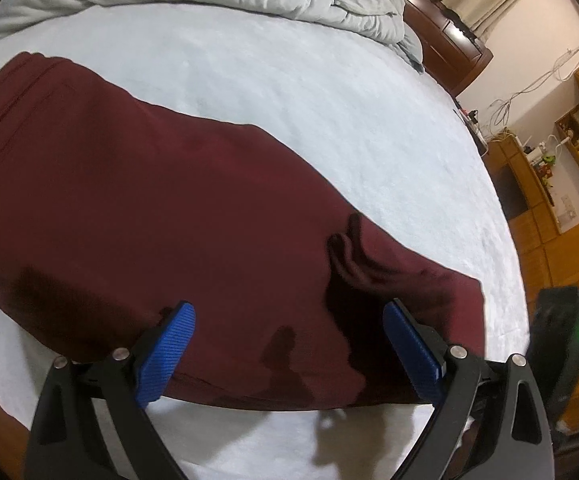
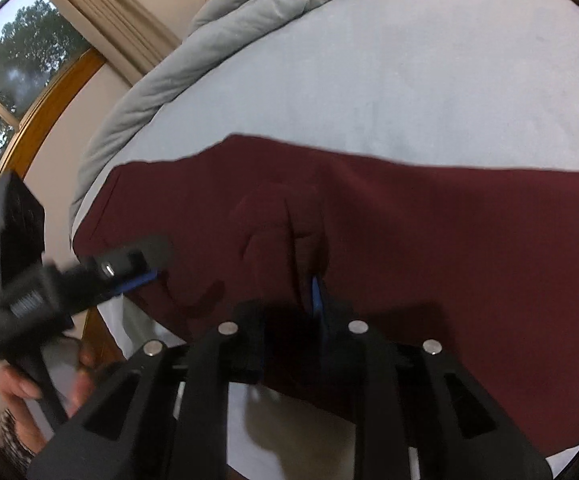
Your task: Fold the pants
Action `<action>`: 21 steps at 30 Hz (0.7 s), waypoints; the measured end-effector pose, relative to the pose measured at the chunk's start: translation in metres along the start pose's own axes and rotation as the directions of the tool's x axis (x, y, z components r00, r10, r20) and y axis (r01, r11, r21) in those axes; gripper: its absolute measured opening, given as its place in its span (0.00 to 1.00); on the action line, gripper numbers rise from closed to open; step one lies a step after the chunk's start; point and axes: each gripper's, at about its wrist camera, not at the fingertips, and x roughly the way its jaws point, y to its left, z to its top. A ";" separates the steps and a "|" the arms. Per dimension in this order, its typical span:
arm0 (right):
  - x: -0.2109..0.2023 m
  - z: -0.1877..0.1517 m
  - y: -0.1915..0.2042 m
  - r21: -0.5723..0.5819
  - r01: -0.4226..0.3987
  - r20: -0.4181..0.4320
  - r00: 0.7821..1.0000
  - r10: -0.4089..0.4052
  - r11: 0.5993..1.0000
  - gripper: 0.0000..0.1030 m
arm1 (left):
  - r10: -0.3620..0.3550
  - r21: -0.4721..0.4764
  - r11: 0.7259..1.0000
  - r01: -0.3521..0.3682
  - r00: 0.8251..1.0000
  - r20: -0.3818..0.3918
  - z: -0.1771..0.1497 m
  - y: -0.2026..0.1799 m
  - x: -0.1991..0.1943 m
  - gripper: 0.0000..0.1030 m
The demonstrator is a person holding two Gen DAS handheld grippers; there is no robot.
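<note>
One pair of maroon pants (image 1: 161, 200) lies flat on the white bed (image 1: 329, 92) below both my grippers. My left gripper (image 1: 289, 344) stands wide apart, empty, over the near edge. My right gripper (image 2: 289, 300) is nearly together, pinching a raised bunch of the cloth.

light: we see even, soft indoor light, daylight at the window (image 2: 5, 68) | shadows: dark tool shadows fall on the pants (image 1: 137, 184) | blur: the left tool (image 2: 137, 272) smears in the right view | distortion: we note strong fisheye bending, black vignette corners
</note>
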 end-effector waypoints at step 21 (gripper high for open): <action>-0.144 -0.039 -0.135 0.246 -0.154 0.214 0.972 0.101 0.957 0.66 | -0.090 -0.090 0.994 0.065 0.949 -0.302 0.002 -0.048 0.071 0.90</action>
